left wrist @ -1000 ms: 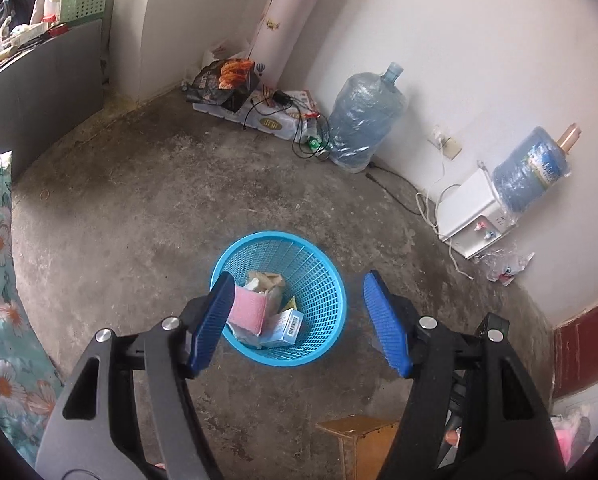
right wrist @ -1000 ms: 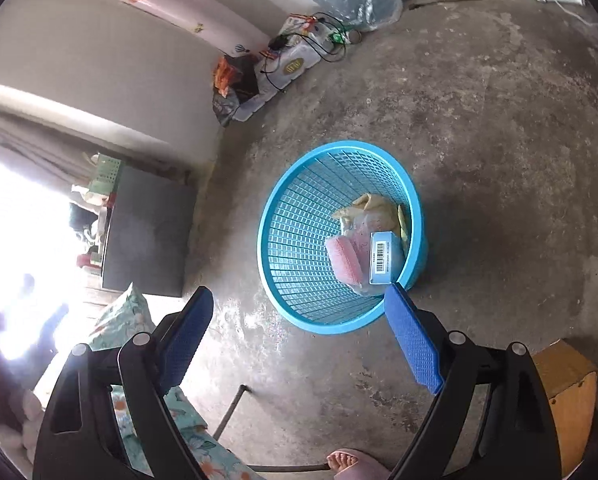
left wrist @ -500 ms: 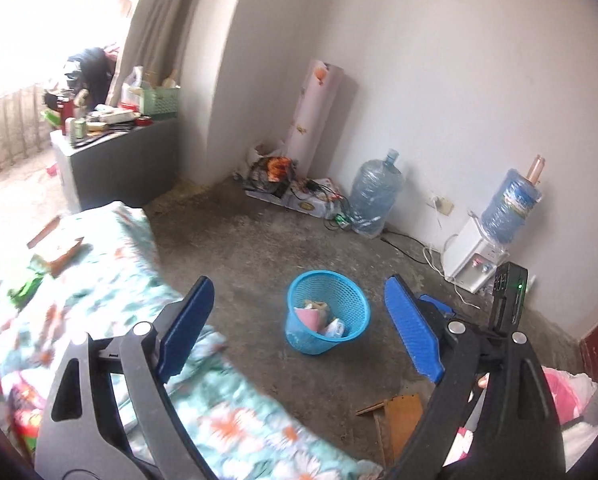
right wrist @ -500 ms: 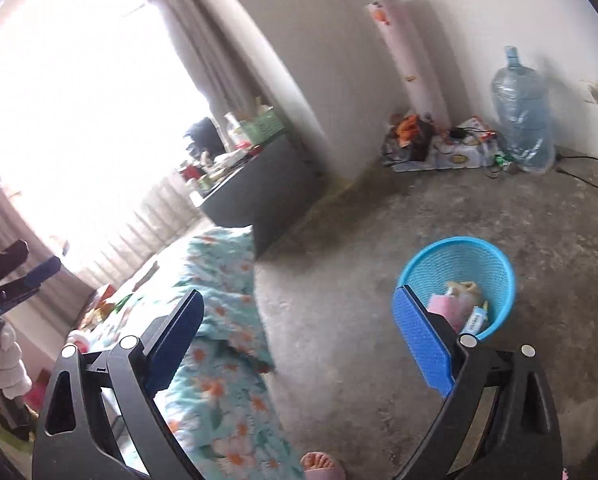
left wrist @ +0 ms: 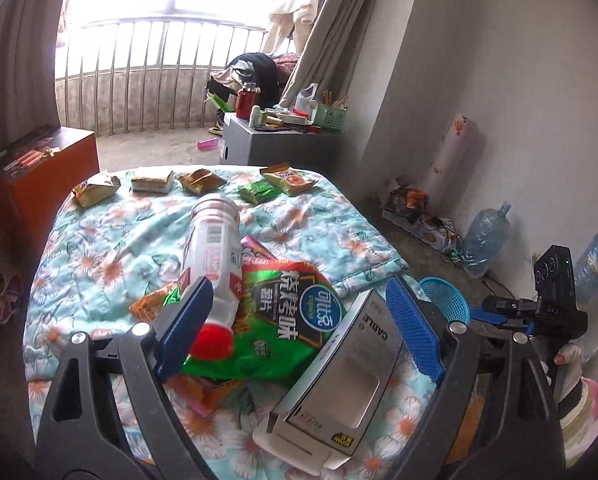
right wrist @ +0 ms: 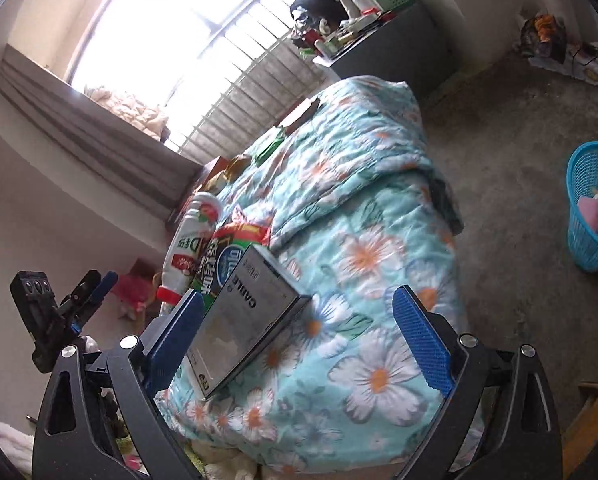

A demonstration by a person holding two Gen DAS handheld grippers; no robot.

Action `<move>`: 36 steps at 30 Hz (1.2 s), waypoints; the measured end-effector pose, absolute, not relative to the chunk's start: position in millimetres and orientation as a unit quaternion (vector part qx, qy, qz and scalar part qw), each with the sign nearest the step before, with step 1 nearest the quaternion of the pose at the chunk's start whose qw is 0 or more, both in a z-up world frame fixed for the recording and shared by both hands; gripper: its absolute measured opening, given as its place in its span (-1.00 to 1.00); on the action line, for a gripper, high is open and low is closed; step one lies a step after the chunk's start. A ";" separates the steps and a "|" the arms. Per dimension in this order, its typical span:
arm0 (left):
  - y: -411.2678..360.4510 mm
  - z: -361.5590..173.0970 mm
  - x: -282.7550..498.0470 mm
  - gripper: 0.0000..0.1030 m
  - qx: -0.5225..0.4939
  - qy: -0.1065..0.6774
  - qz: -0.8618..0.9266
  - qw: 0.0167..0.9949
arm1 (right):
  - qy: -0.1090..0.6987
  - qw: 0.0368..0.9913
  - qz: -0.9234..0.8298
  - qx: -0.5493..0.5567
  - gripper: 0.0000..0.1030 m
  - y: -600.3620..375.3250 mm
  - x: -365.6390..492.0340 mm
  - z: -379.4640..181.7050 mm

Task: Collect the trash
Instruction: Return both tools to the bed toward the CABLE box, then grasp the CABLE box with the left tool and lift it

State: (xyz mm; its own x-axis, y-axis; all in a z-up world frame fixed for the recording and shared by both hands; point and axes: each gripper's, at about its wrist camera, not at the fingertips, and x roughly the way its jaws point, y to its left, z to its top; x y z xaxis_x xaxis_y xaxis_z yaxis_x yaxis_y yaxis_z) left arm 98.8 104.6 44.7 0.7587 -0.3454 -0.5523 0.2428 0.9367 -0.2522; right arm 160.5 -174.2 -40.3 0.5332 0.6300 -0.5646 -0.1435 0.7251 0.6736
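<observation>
Trash lies heaped on the floral bed cover [left wrist: 99, 248]: a white bottle [left wrist: 213, 256] with a red cap rests on a green snack bag [left wrist: 283, 320], and a grey box [left wrist: 347, 376] printed CABLE leans beside them. Small wrappers [left wrist: 197, 180] line the bed's far edge. Left tongs [left wrist: 299, 332] hang spread apart over the heap, holding nothing. Right tongs [right wrist: 299, 340] gape empty near the box. A blue basket [right wrist: 583, 216] with some litter stands on the floor, well apart.

Quilt [left wrist: 307, 232] is soft floral cloth, snack bag [left wrist: 283, 320] shiny crinkly foil, bottle [left wrist: 213, 256] smooth plastic, box [left wrist: 339, 392] glossy cardboard I think, basket [right wrist: 591, 208] plastic mesh, floor [right wrist: 511, 152] rough concrete.
</observation>
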 end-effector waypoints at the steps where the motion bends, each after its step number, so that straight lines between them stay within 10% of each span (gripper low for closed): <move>1: 108.1 39.1 94.4 0.63 -0.087 0.315 -0.168 0.930 | 0.432 0.821 0.238 0.288 0.80 -164.4 160.2 -43.9; 36: 0.5 -75.1 99.6 0.69 0.099 0.419 -0.253 0.866 | 0.507 0.696 0.298 0.413 0.80 -95.5 203.3 -96.0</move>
